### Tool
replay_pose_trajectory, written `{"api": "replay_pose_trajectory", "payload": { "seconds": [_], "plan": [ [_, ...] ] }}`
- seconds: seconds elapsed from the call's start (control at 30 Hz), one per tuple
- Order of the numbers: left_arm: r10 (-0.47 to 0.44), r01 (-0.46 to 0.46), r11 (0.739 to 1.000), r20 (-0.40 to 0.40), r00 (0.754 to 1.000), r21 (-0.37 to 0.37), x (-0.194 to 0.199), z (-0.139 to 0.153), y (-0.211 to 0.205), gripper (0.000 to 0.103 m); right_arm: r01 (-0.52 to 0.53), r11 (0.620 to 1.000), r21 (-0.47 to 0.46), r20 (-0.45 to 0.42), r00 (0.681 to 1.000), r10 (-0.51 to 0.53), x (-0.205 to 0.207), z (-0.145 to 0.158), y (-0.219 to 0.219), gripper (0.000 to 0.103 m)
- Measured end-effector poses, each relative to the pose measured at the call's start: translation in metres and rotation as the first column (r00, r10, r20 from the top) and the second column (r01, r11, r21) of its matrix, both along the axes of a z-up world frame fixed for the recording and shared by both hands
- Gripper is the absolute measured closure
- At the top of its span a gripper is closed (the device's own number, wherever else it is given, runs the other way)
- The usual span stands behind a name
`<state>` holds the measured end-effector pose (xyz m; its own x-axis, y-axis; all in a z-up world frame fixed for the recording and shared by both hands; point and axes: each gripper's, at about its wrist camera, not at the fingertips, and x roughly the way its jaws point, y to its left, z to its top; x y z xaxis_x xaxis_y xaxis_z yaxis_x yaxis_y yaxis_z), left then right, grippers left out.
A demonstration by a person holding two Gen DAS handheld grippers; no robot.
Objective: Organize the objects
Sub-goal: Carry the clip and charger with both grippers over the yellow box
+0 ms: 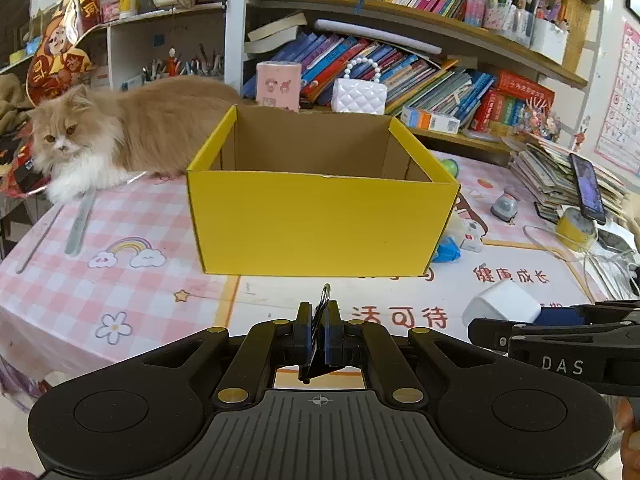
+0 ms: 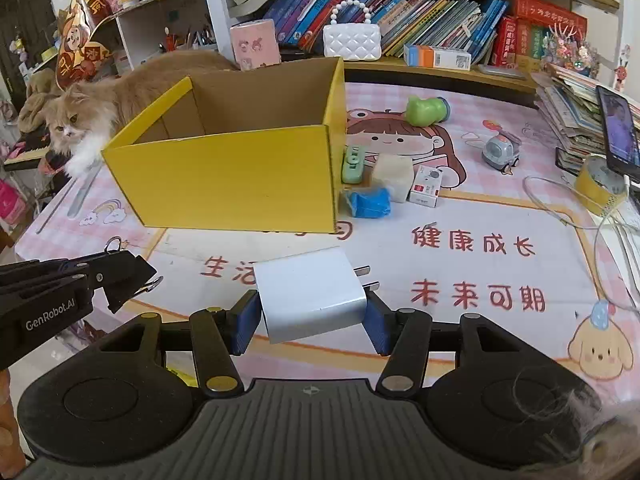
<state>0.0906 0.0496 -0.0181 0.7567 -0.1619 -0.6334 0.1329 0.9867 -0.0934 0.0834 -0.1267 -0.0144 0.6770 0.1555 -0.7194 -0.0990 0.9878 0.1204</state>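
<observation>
A yellow cardboard box [image 1: 320, 220] [image 2: 236, 184] stands open-topped on the table, and what shows of its inside is bare. My left gripper [image 1: 318, 320] is shut on a black binder clip [image 1: 316, 340], just in front of the box's near wall. In the right wrist view the left gripper [image 2: 120, 276] comes in from the left with the clip's wire loops showing. My right gripper [image 2: 311, 322] is shut on a white charger plug [image 2: 308, 292], prongs pointing right, a little short of the box. In the left wrist view the right gripper [image 1: 560, 320] holds the plug [image 1: 502, 304] at lower right.
A long-haired cat [image 1: 120, 132] [image 2: 100, 108] lies behind and left of the box. Right of the box lie a blue packet [image 2: 370, 202], a beige cube [image 2: 392, 176], a small white carton [image 2: 426, 186], a green toy [image 2: 426, 110] and a toy car [image 2: 500, 152]. A tape roll [image 2: 600, 184], phone [image 2: 618, 132] and cables sit far right.
</observation>
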Motion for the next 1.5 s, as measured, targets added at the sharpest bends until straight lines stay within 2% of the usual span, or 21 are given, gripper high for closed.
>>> {"api": "replay_pose_trajectory", "payload": {
  "seconds": [0.4,0.9,1.27,1.5],
  "plan": [
    [-0.049,0.048,0.999,0.034,0.998,0.014,-0.013,0.006,0.035,0.099,0.035,0.999,-0.003,0.031,0.999,-0.035,-0.025,0.002,0.041,0.051],
    [-0.078,0.079,0.997,0.108,0.991,-0.009,-0.016,0.029,0.058,0.099,0.06,0.998,-0.021,0.063,0.996,-0.059,-0.028,0.018,0.069,0.051],
    [-0.075,0.08,0.996,0.154,0.985,-0.027,0.005,0.053,0.051,0.099,0.045,0.999,-0.002,0.08,0.996,-0.045,-0.008,0.033,0.064,0.051],
    [-0.062,0.073,0.996,0.182,0.981,-0.052,0.027,0.067,0.045,0.099,0.023,1.0,0.017,0.134,0.991,-0.026,0.024,0.055,0.056,0.051]
  ]
}}
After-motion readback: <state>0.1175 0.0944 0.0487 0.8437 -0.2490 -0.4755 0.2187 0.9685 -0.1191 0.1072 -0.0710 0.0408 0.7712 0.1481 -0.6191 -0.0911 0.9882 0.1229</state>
